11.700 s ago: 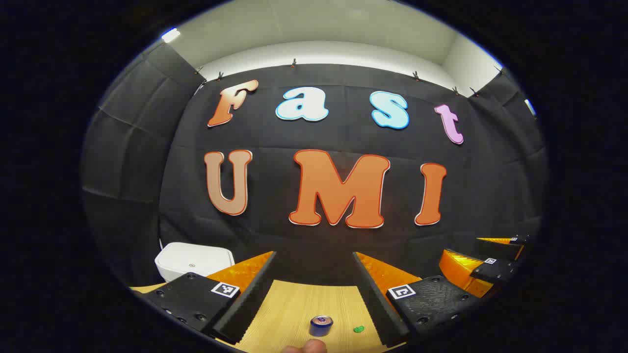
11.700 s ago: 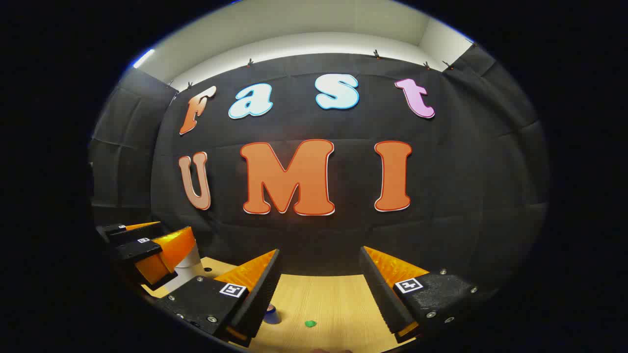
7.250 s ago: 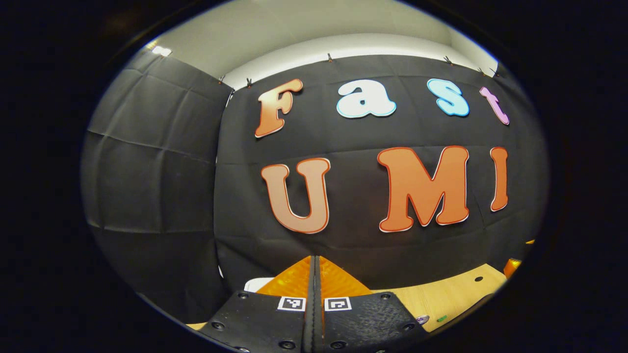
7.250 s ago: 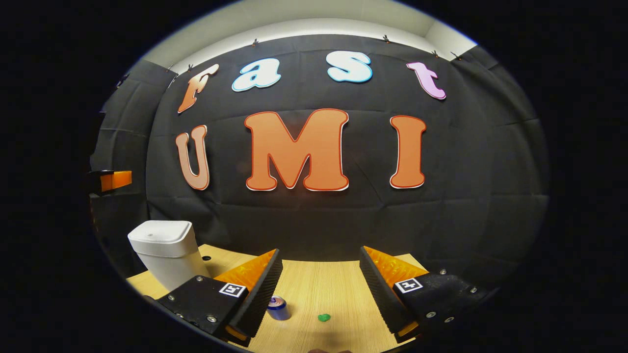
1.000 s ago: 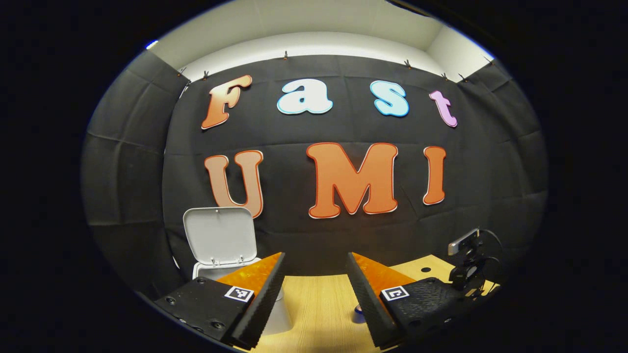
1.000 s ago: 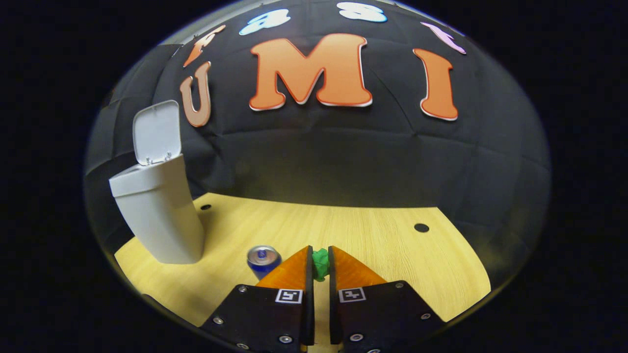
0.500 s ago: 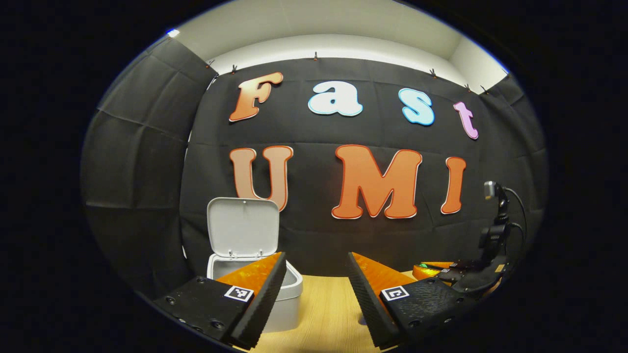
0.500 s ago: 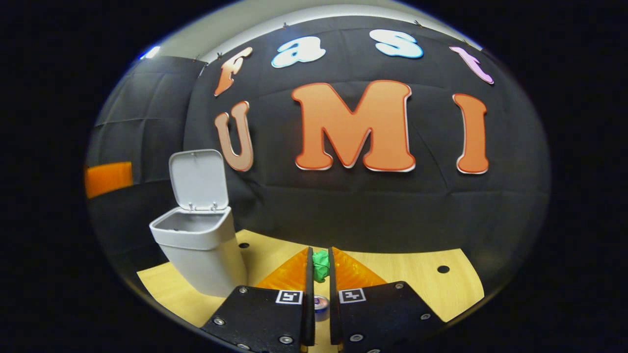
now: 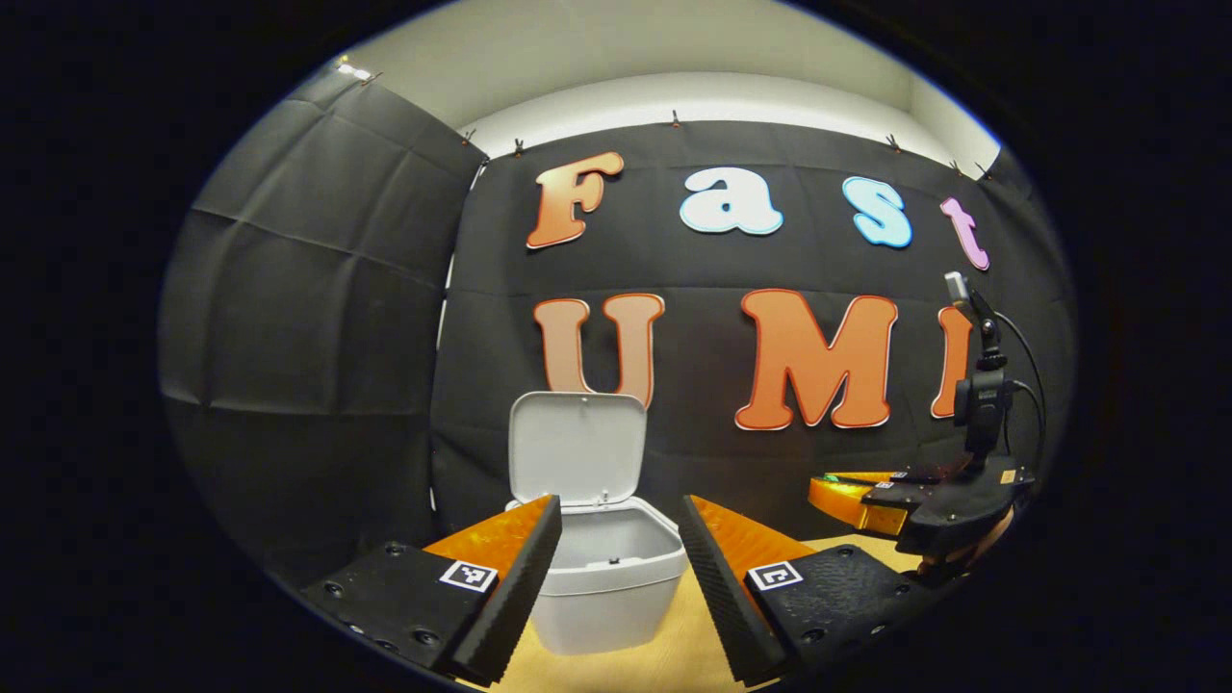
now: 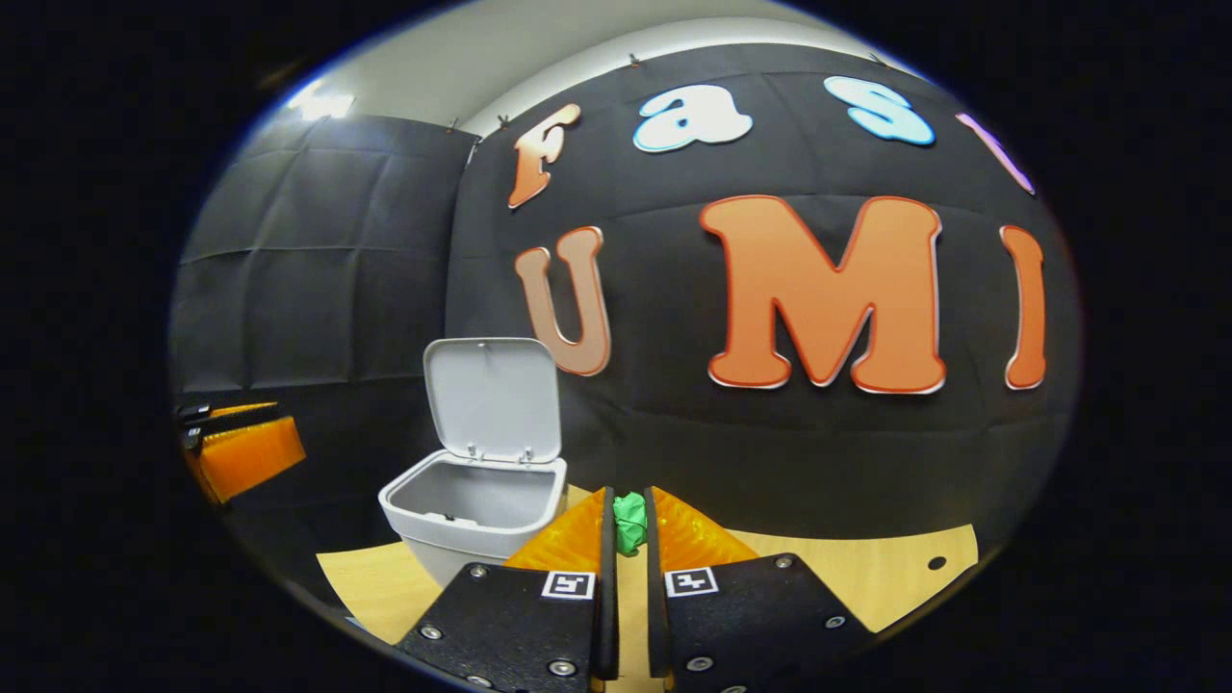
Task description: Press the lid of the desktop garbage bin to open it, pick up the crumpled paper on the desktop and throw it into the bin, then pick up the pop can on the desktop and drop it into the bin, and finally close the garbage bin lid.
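- Between the closed fingers of the right gripper (image 10: 630, 525), the crumpled paper (image 10: 630, 521) is pinched at the tips and held clear of the desk (image 10: 828, 563), just right of the garbage bin (image 10: 472, 510).
- The lid (image 10: 493, 397) stands upright, so the bin mouth gapes.
- I'd judge the paper feather-light, soft and springy; a tip pinch across its middle should hold it.
- The left gripper (image 9: 616, 568) hangs spread wide and empty, facing the bin.
- Count: one bin, one paper ball, two grippers.
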Motion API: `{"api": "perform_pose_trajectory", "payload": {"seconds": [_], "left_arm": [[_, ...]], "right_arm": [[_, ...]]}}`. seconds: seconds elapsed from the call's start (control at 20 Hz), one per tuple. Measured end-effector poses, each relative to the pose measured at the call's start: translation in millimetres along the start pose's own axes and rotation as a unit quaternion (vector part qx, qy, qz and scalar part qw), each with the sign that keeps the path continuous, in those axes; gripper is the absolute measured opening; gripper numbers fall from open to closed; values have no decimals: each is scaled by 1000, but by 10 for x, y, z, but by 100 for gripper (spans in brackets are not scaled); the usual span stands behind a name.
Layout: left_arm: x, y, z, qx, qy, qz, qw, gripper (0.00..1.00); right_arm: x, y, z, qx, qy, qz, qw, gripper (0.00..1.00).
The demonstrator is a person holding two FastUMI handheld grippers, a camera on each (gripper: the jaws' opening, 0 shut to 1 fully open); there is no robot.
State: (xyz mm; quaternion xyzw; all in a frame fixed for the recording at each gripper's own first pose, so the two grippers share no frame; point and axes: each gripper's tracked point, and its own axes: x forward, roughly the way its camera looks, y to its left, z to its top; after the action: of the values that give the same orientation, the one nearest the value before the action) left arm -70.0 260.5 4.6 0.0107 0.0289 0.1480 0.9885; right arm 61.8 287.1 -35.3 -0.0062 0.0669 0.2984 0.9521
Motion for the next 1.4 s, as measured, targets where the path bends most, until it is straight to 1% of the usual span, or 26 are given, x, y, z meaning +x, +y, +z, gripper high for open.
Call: {"api": "perform_pose_trajectory", "payload": {"seconds": [0.2,0.4,0.5,0.65,0.75,0.9,1.05,1.1,1.15,1.2,1.25,1.3,1.35,1.4], "left_arm": [[-98,345,-88,3,8,40,999,79],[-213,616,-124,9,11,69,998,79],[-267,732,-110,12,9,78,997,79],[-315,868,-127,19,12,90,996,79],[-355,982,-144,25,13,99,995,79],[-374,1114,-189,26,19,109,994,79],[-364,1169,-210,26,23,111,993,79],[-355,1159,-241,26,26,110,993,84],[-341,1158,-260,27,29,109,993,84],[-330,1152,-264,26,30,108,993,79],[-317,1132,-265,25,31,106,994,79],[-308,1119,-255,24,30,104,994,79],[-296,1108,-255,24,30,103,994,84],[-281,1082,-241,24,28,100,994,79]], "right_arm": [[305,453,89,-11,-9,45,999,12],[536,783,70,-19,-8,75,997,12],[672,910,75,-18,-6,81,997,11],[900,1016,20,-20,-1,81,997,11],[981,1084,-47,-20,4,83,996,11],[1136,1140,-70,-24,2,78,997,12],[1242,1177,-177,-37,8,70,997,16],[1249,1190,-202,-38,11,69,997,20],[1252,1180,-208,-39,9,67,997,25],[1262,1183,-167,-39,4,65,997,31],[1262,1161,-142,-39,-1,61,997,59],[1258,1133,-131,-39,-6,59,997,63],[1249,1109,-111,-39,-7,58,998,70],[1228,1083,-98,-38,-7,55,998,77]]}}
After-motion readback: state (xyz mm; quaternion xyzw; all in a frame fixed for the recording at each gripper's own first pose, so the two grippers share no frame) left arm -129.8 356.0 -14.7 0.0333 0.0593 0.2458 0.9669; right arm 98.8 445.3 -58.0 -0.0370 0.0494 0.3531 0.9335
